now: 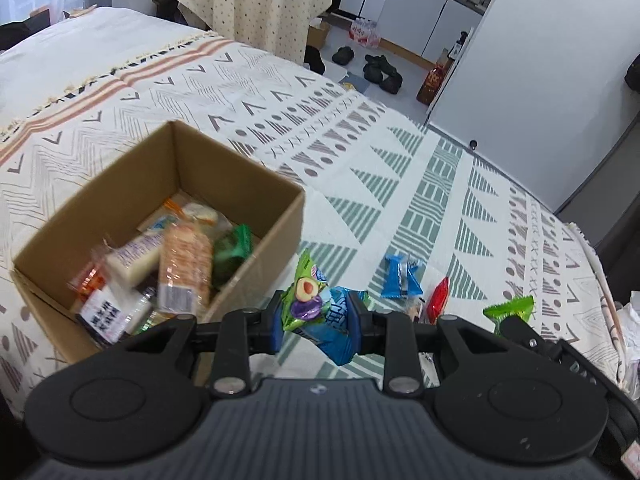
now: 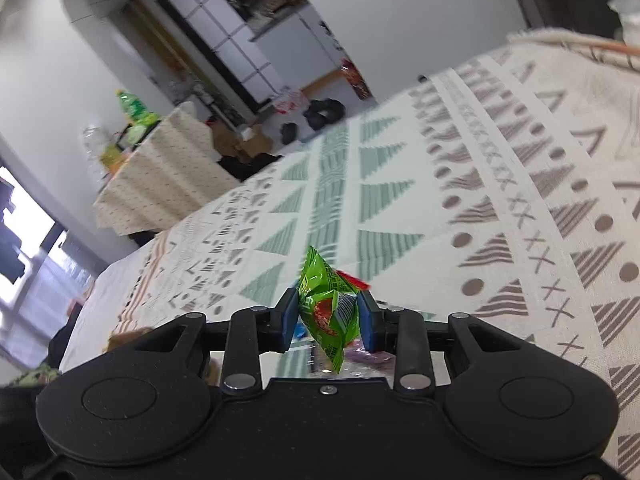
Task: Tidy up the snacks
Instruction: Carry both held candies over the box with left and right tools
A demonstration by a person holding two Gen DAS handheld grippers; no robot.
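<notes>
An open cardboard box [image 1: 280, 216] sits on the patterned bedspread [image 1: 360, 140] at the left, holding several wrapped snacks [image 1: 184, 264]. My left gripper [image 1: 320, 312] is shut on a green and blue snack packet [image 1: 316, 304], held above the bedspread just right of the box. A blue packet [image 1: 400, 276] and a red packet [image 1: 438, 300] lie on the bedspread to the right. My right gripper [image 2: 328, 316] is shut on a green snack packet [image 2: 328, 308] above the bedspread [image 2: 500, 200]. This green packet also shows in the left wrist view [image 1: 510, 310].
Beyond the bed's far edge are a draped table [image 1: 256, 0], shoes on the floor [image 1: 380, 68] and white cabinets [image 1: 420, 16]. A white wall panel [image 1: 540, 80] stands at the right. The right wrist view shows bottles [image 2: 132, 108] on the draped table.
</notes>
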